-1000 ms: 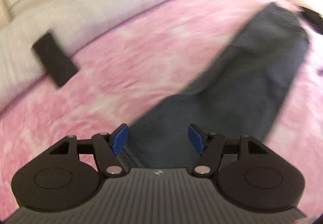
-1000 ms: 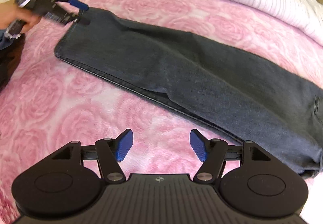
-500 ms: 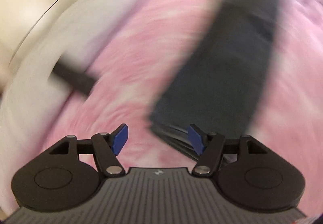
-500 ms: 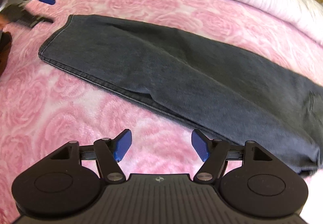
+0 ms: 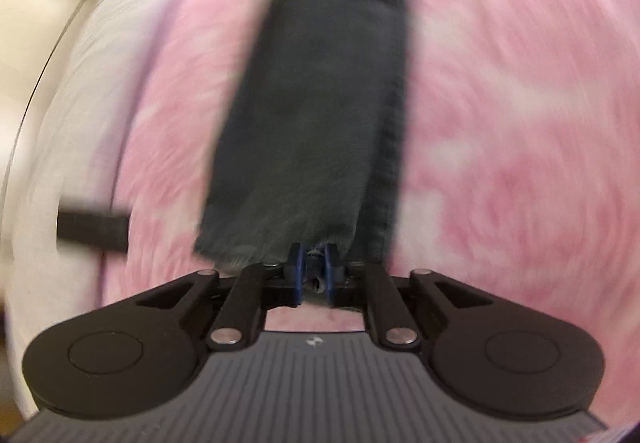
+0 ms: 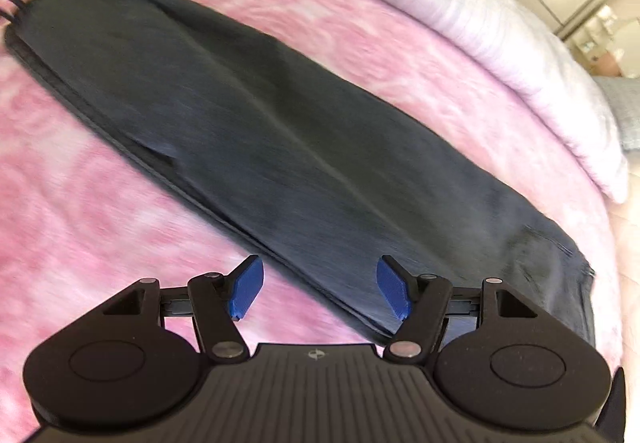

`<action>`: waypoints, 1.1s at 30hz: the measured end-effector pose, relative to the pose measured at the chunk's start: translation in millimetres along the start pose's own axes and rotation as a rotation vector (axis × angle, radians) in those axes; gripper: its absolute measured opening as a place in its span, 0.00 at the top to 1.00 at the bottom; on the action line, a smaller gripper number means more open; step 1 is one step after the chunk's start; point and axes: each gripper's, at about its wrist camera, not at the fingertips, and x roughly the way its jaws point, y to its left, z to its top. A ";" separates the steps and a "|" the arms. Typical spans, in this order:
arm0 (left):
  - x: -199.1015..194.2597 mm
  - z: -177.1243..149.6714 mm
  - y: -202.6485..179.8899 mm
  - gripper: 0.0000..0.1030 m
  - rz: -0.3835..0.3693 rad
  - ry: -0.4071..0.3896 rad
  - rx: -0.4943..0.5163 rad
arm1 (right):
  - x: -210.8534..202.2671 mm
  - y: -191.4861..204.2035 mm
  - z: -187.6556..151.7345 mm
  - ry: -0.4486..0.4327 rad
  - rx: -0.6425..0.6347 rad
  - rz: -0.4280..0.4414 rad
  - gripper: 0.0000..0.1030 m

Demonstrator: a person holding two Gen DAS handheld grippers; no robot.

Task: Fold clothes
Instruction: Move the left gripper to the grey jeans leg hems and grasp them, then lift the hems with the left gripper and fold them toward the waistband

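Lengthwise across the pink rose-patterned blanket of the bed lies a pair of dark jeans, already doubled leg on leg so that it forms one long, narrow strip; this flat, straightened lie is what lets a single cross fold shorten it. The left tool is clamped tight on the hem end of the jeans, a little bunch of denim showing between its blue pads. A grip at the very end, rather than midway, probably serves to carry that end over toward the waist. The right tool hovers above the near edge of the strip, toward the waistband end, with its blue pads set wide and opening further; nothing lies between them, and no contact with the cloth is visible. Its position suggests a role as a second hold on the cloth, though which edge it will take cannot be judged. In the right wrist view the far-left hem end sits against the dark, blurred fingers of the left tool. A white quilted cover borders the blanket on its far side, and a flat black object, too blurred to identify, rests where the two meet, clear of the jeans.
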 end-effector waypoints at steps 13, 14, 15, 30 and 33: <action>2.3 -0.4 -18.7 0.82 -0.097 0.114 0.032 | -24.2 -41.3 -59.6 0.032 0.222 -0.108 0.27; -1.8 3.2 -18.9 0.81 -0.097 0.115 0.031 | -27.8 -48.8 -66.9 0.032 0.254 -0.128 0.27; -6.1 8.1 -19.2 0.79 -0.094 0.110 0.026 | -29.8 -56.8 -73.0 0.028 0.282 -0.149 0.27; 18.1 306.9 -130.3 0.58 -0.112 -0.353 0.145 | -21.1 -125.0 -139.9 -0.045 0.559 -0.102 0.19; 44.9 360.2 -157.5 0.60 -0.173 -0.396 0.226 | -26.9 -138.0 -156.5 -0.067 0.603 -0.094 0.18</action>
